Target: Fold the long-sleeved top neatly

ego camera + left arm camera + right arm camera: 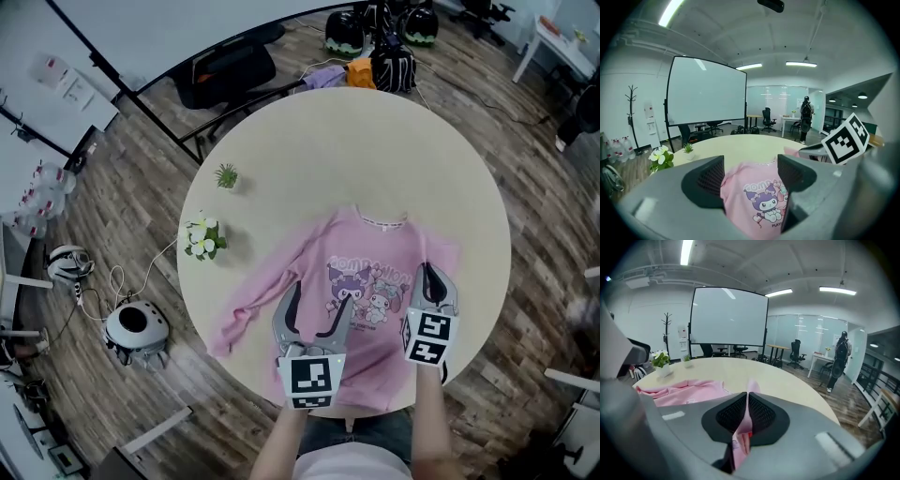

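A pink long-sleeved top (361, 281) with a cartoon print lies flat on the round beige table (375, 150), collar at the far side. Its left sleeve (248, 314) stretches toward the table's near left edge. My left gripper (317, 300) hovers open over the lower front of the top, and in the left gripper view the print (761, 204) shows between its spread jaws (750, 180). My right gripper (428, 277) is shut on the top's right side; pink fabric (740, 441) is pinched between the closed jaws (746, 408), and a fold (752, 387) sticks up past them.
A small green plant (226, 175) and a pot of white flowers (202, 236) stand on the table's left. On the wooden floor are a round white device (134, 325) at left and bags (394, 66) beyond the table. A person (806, 117) stands far off.
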A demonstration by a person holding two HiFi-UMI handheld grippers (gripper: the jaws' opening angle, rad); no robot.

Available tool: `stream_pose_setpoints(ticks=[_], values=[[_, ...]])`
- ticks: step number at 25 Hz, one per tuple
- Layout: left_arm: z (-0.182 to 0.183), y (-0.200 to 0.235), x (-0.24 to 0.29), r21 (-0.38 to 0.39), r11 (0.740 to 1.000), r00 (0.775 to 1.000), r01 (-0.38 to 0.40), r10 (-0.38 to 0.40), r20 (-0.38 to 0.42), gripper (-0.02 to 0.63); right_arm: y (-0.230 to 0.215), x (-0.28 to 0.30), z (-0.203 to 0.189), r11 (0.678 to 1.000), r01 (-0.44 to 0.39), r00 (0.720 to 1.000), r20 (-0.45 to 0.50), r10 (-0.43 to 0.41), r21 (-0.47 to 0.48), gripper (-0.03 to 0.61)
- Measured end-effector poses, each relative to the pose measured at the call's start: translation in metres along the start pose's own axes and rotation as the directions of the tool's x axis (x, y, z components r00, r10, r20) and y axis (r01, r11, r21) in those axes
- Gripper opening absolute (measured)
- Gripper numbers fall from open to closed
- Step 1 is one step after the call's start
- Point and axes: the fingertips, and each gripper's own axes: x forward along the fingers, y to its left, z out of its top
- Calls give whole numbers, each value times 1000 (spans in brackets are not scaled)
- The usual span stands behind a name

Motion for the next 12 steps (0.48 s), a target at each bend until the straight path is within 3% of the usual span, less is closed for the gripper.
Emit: stream_pose_setpoints(ticks=[8, 12], values=[[-14, 19, 0, -8, 1000, 1000, -13, 13, -26, 350, 48, 46, -53, 998, -62, 987, -147, 59, -15, 69], [-16, 26, -1, -11, 1000, 999, -17, 16, -32, 350, 67, 49, -61, 993, -121, 978, -172, 118, -4, 173]])
